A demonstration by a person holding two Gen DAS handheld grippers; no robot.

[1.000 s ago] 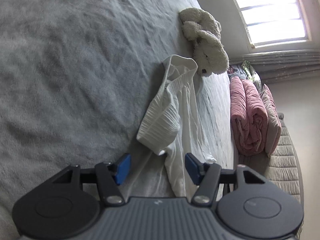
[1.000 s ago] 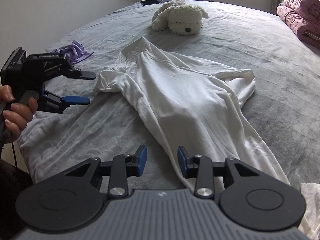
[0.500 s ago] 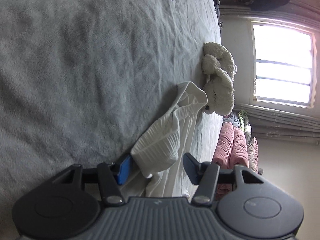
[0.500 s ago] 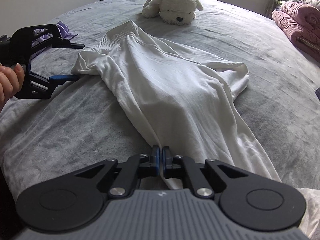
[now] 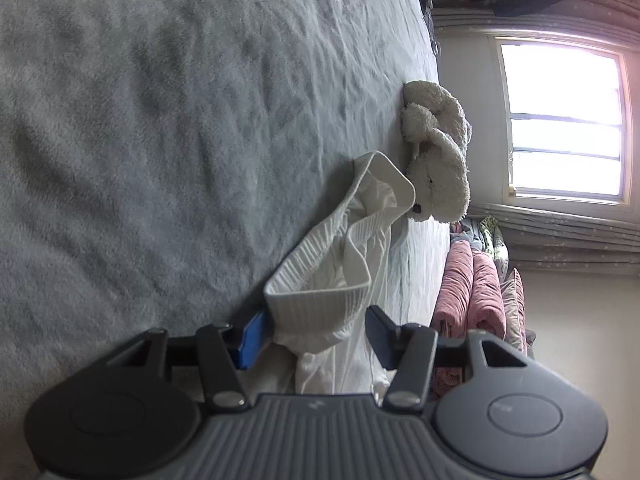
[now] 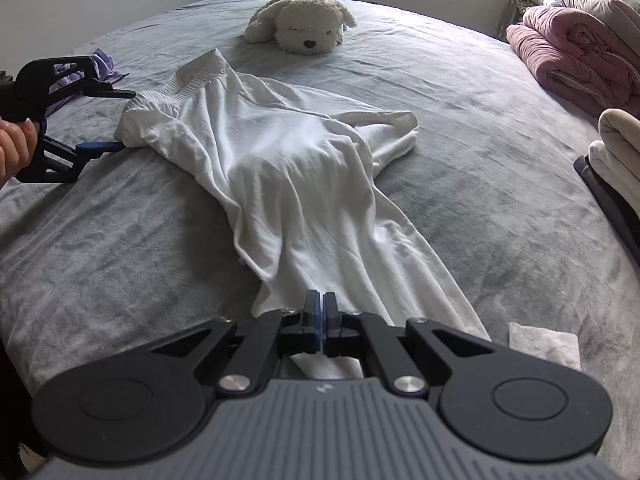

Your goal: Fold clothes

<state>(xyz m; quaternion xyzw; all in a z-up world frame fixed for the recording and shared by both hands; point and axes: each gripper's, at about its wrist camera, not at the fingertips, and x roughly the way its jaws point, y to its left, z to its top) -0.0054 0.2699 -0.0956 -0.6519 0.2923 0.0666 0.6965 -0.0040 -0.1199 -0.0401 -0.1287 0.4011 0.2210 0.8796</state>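
White trousers [image 6: 288, 160] lie spread on the grey bed [image 6: 120, 260], ribbed waistband [image 5: 320, 300] at the far left and leg ends toward me. My right gripper [image 6: 322, 304] is shut on the hem of the near leg, with white cloth showing under its pads. A hand holds my left gripper [image 6: 122, 120] at the waistband corner. In the left wrist view, my left gripper [image 5: 316, 322] stands open with the waistband's corner between its fingers. The left blue pad [image 5: 252, 338] lies against the cloth and the right finger is clear of it.
A white plush dog [image 6: 304, 24] lies beyond the trousers. Folded pink quilts [image 6: 576, 56] sit at the far right, and stacked folded cloth [image 6: 616, 152] at the right edge. A purple garment [image 6: 100, 66] is far left. A white tissue [image 6: 544, 344] lies near right.
My right gripper closed on the trouser leg hem and moved in lower over it. My left gripper rolled and came forward until the waistband corner sat between its fingers.
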